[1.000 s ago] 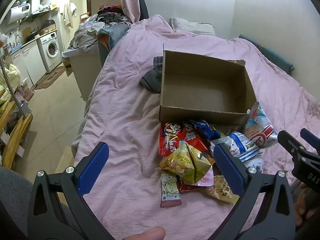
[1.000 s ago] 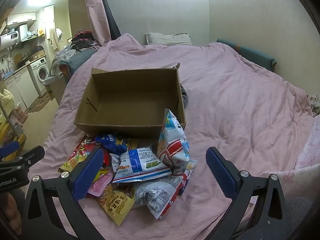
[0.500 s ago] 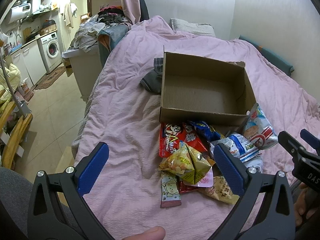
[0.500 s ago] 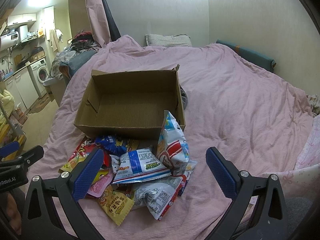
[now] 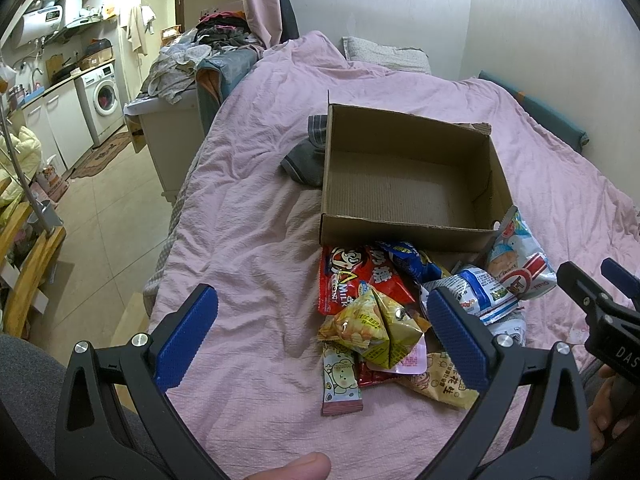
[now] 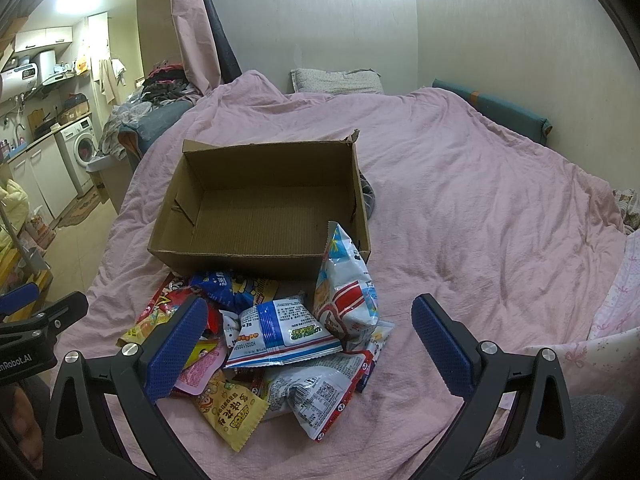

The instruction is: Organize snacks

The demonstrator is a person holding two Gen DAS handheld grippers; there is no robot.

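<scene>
Snack packets (image 5: 404, 312) lie in a loose heap on the pink bedspread (image 5: 248, 216), right against the near wall of the cardboard box (image 5: 404, 232), which serves as the landmark here. The box is open-topped and nothing shows inside it. Touching its near wall are a red packet (image 5: 352, 276) and a dark blue packet (image 5: 408, 260). A white bag with a red stripe (image 6: 348, 292) leans upright against the box's near right corner. Nearer the cameras than the box, a yellow pyramid-shaped packet (image 5: 376, 328) rests on top of the red one, and a white-and-blue packet (image 6: 280, 328) lies flat in the middle of the heap. At the heap's near edge, farthest from the box, lies a yellow peanut packet (image 6: 232, 412). A grey garment (image 5: 304, 160) is bunched at the box's far left side.

The left gripper (image 5: 320, 340) hovers near the heap's left part, fingers spread wide, holding nothing. The right gripper (image 6: 308, 344) hovers near the heap's right part, fingers likewise wide apart and empty.
</scene>
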